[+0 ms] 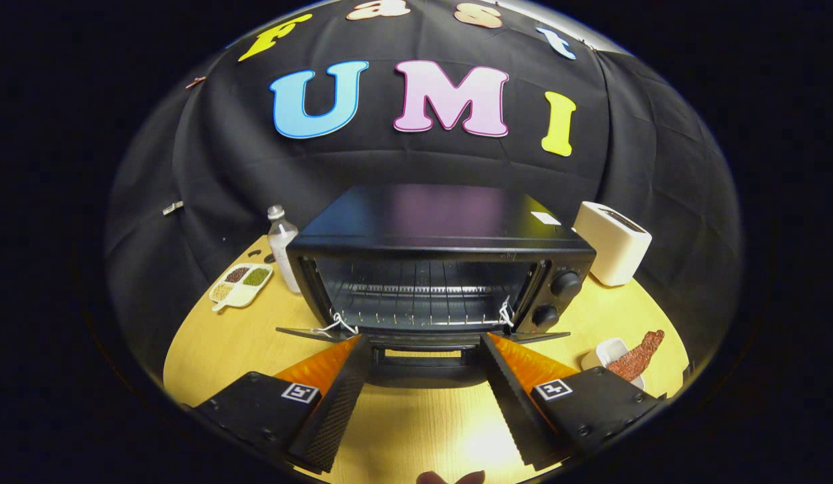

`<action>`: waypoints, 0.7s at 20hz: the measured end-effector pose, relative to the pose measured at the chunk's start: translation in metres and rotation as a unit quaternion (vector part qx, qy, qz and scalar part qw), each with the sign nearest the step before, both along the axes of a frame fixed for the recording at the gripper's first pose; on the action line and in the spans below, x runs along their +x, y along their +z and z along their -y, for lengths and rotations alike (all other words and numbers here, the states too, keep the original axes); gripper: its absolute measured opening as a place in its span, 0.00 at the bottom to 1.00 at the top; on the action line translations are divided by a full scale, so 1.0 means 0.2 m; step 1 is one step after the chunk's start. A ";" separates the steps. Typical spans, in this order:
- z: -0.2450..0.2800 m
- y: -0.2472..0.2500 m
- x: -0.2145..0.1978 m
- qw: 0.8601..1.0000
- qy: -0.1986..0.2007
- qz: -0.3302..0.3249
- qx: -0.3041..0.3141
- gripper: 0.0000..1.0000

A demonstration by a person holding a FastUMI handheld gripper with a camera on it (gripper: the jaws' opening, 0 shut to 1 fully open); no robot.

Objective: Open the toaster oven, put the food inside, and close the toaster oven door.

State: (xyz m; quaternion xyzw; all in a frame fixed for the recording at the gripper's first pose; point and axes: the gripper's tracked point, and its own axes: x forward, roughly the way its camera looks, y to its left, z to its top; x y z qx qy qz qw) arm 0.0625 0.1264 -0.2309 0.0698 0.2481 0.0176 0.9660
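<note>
Before the toaster oven [443,269], its door [423,344] seemingly dropped flat, the claw [426,346] hovers level, fingers spread empty.

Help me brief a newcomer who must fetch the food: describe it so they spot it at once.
Start at the black toaster oven in the middle of the wooden table, its door folded down toward the open gripper. Look past the knob side to the small white dish beside the fingers. The food is the reddish-brown, rough strip lying across that dish, unlike the divided tray of grains on the opposite side.

Tool [424,349] spread, empty — toaster oven [443,269] door apparently down.
</note>
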 end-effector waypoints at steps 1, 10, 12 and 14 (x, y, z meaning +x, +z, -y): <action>0.00 -0.03 -0.03 1.000 0.002 -0.007 -0.002 1.00; -0.05 -0.28 -0.21 0.996 0.021 -0.081 -0.007 1.00; -0.03 -0.36 -0.25 0.993 0.027 -0.114 -0.022 1.00; -0.03 -0.41 -0.26 0.991 0.035 -0.127 -0.029 1.00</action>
